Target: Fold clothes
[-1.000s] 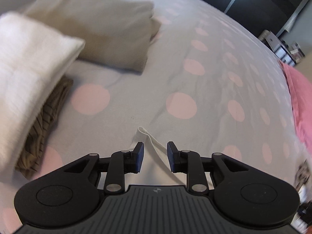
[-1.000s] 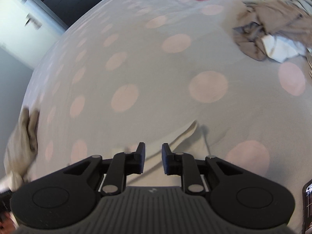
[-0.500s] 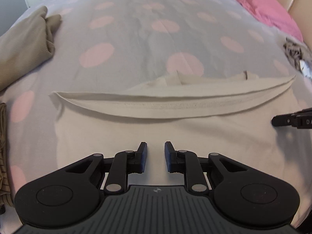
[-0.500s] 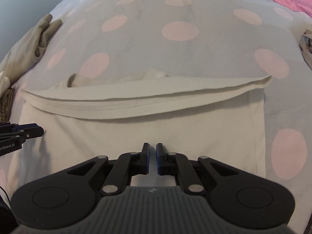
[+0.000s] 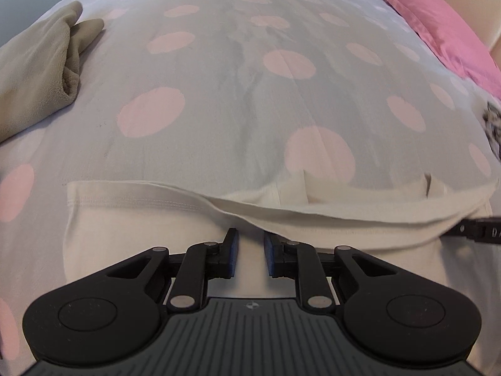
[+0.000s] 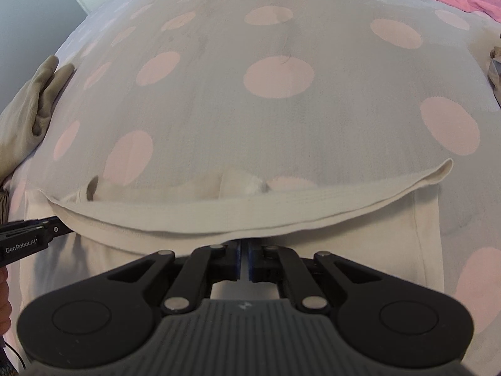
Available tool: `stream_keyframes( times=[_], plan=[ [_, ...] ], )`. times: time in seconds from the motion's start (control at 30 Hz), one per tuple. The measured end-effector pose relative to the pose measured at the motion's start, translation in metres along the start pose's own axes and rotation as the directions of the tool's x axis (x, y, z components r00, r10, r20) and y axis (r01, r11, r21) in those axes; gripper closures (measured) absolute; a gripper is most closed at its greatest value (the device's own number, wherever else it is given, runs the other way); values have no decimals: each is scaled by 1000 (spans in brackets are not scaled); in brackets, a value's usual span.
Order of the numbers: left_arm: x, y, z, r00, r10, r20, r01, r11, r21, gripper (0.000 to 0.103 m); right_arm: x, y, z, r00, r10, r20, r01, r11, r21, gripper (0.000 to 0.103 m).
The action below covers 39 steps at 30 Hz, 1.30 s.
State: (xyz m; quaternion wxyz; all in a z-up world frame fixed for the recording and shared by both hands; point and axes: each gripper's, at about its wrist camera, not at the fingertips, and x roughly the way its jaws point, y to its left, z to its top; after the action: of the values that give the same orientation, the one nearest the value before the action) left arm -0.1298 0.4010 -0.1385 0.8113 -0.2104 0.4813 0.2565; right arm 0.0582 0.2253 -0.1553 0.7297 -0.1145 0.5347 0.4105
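Note:
A cream garment (image 5: 131,219) lies flat on the bed, its far edge folded back toward me as a thick hem (image 5: 360,213). It also shows in the right wrist view (image 6: 344,250). My left gripper (image 5: 250,244) is open, low over the garment, its tips just short of the folded hem. My right gripper (image 6: 245,250) has its jaws nearly together at the hem's near edge (image 6: 250,219); whether cloth is between them is hidden. Each gripper's finger shows at the edge of the other's view.
The bed has a grey sheet with pink dots (image 5: 238,62). A folded beige garment (image 5: 34,72) lies at the far left. A pink pillow (image 5: 438,25) is at the far right. A crumpled pile of clothes (image 6: 494,72) sits at the right edge.
Both grippers have moved forward and lower toward the folded hem. The right jaws have closed further. A second ago both were over the garment's corners.

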Motion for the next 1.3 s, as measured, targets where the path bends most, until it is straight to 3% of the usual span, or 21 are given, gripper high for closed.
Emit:
stream_keyframes(
  times=[0.4,0.5,0.57,0.73,0.93,1.07,1.17,1.3],
  plan=[
    [-1,6,27,997,48,63,-40,992,-122,86,-5,-2,24,997,-7,73,-2,992,122,99],
    [-14,14,28,996,53,78,-41,988,-152,86,-19,-2,27,993,-36,111,22,992,122,88],
    [-25,17,27,995,47,89,-33,987,-159,86,-29,-3,28,993,-25,117,12,993,117,88],
    [-46,9,9,995,-33,90,41,996,-83,86,-44,6,6,994,90,64,-93,995,42,88],
    [-46,-26,-27,992,-129,-16,129,989,69,86,-40,42,-42,978,184,-96,-197,969,-150,90],
    [-36,-44,-48,983,-165,-81,176,974,143,86,-32,52,-61,976,165,-144,-194,958,-210,92],
    [-22,-50,-52,983,-151,-104,167,973,162,86,-14,50,-61,977,137,-165,-168,967,-194,95],
    [-10,-53,-39,984,-157,-81,166,978,126,86,-2,50,-45,985,123,-119,-141,976,-166,101]
  ],
)
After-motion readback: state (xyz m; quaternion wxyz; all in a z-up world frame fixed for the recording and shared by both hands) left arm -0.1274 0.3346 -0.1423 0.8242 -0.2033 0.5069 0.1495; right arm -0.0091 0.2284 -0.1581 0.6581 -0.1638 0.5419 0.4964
